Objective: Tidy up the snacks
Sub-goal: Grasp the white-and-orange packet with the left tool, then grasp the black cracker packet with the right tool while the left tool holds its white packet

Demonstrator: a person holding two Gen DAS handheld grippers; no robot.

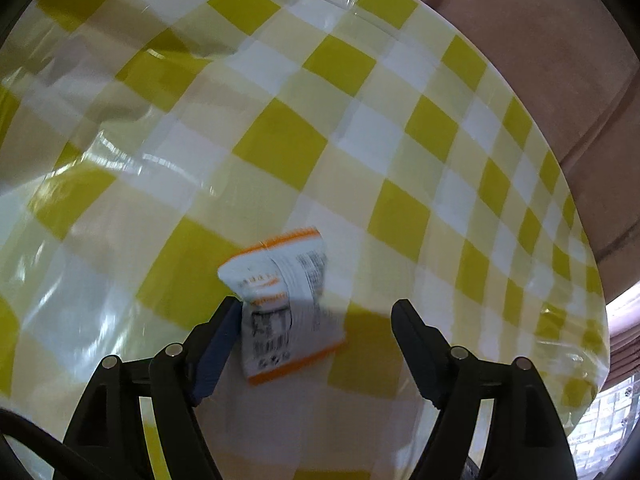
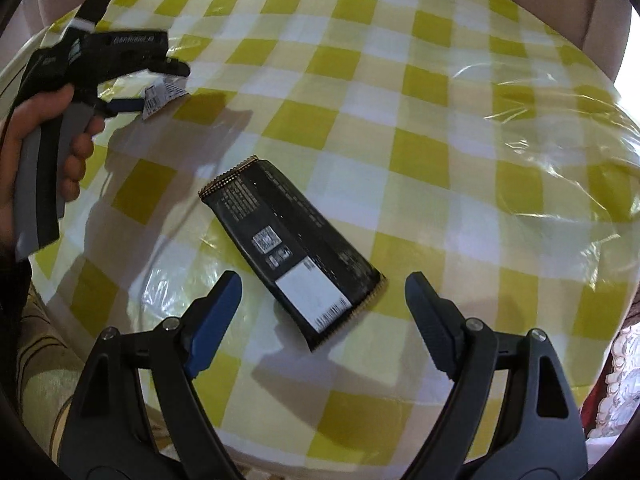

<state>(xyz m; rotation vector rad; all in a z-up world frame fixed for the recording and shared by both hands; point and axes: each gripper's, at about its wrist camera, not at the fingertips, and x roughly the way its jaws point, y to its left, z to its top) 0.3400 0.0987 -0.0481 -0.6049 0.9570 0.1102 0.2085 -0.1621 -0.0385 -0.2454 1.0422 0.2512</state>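
The right tool [image 2: 320, 300] stands released above a flat black foil snack bar [image 2: 294, 250] lying askew on the yellow-checked, plastic-covered surface [image 2: 440, 120]: light, crinkly, slippery, best pinched across its narrow width. The left tool [image 1: 316, 316], also spread, has a small white-and-orange sachet [image 1: 286, 300] against one pad.

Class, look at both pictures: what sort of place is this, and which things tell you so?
Probably a home dining spot. A round table wears a yellow checked cloth under clear plastic, two snack packets lie on it, and a patterned cushion sits beside it.
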